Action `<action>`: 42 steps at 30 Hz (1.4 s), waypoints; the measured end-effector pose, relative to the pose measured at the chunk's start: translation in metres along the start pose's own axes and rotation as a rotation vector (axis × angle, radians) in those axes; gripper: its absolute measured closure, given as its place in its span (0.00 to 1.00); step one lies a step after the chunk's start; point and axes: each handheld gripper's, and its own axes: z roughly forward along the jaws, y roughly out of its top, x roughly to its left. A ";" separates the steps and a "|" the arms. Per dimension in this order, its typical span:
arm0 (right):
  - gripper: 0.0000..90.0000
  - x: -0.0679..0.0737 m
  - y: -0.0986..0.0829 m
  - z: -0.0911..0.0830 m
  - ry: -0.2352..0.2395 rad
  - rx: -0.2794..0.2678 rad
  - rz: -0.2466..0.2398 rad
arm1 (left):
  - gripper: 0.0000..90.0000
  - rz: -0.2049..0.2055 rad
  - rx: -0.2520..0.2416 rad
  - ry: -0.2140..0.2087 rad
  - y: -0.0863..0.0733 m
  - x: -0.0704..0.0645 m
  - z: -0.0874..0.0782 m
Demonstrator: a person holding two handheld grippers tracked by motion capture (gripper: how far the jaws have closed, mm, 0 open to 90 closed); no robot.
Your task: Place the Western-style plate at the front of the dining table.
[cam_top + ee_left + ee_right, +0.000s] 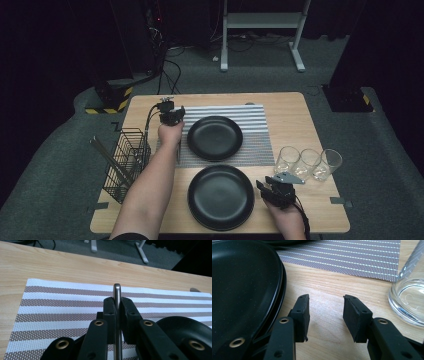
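My left gripper (170, 116) hovers over the left part of the striped placemat (252, 116), just left of the far black plate (215, 137). In the left gripper view its jaws (117, 302) are shut on a slim metal utensil handle (116, 291) that stands up between them; the utensil's other end is hidden. My right gripper (270, 191) rests low at the right rim of the near black plate (220, 196). It is open (325, 307) over bare wood with nothing between its fingers. That near plate (242, 290) shows two stacked rims.
A wire cutlery basket (126, 162) with long utensils stands at the table's left edge. Three clear glasses (308, 162) stand in a row at the right, the nearest glass (409, 295) close to my right gripper. Bare wood lies between plate and glasses.
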 end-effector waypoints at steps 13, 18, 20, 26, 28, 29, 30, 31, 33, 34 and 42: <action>0.62 0.000 0.000 0.000 0.004 0.000 -0.001 | 0.76 0.024 0.008 0.080 0.001 0.006 -0.004; 0.63 0.001 0.001 0.001 0.003 0.000 -0.011 | 0.75 0.066 -0.003 0.085 -0.003 0.002 -0.016; 0.63 0.001 0.001 0.001 0.004 -0.001 -0.011 | 0.75 0.086 -0.003 0.089 -0.005 -0.001 -0.019; 0.63 0.001 0.001 0.001 0.008 0.002 -0.019 | 0.75 0.104 -0.022 0.091 -0.014 -0.008 -0.034; 0.62 0.001 0.001 0.001 0.011 0.003 -0.020 | 0.74 0.112 -0.022 0.087 -0.016 -0.011 -0.038; 0.62 0.001 0.001 0.001 0.013 0.002 -0.020 | 0.74 0.112 -0.025 0.088 -0.017 -0.012 -0.040; 0.62 0.001 0.001 0.001 0.013 0.002 -0.021 | 0.74 0.114 -0.026 0.088 -0.017 -0.013 -0.042; 0.62 0.001 0.001 0.001 0.014 0.002 -0.021 | 0.74 0.108 -0.033 0.085 -0.018 -0.014 -0.045; 0.62 0.002 0.001 0.001 0.014 0.002 -0.021 | 0.74 0.134 -0.044 0.090 -0.020 -0.018 -0.051; 0.62 0.002 0.001 0.001 0.014 0.002 -0.022 | 0.74 0.140 -0.047 0.089 -0.022 -0.020 -0.054; 0.62 0.002 0.002 0.002 0.011 0.011 -0.024 | 0.69 0.120 -0.059 0.108 -0.038 -0.023 -0.074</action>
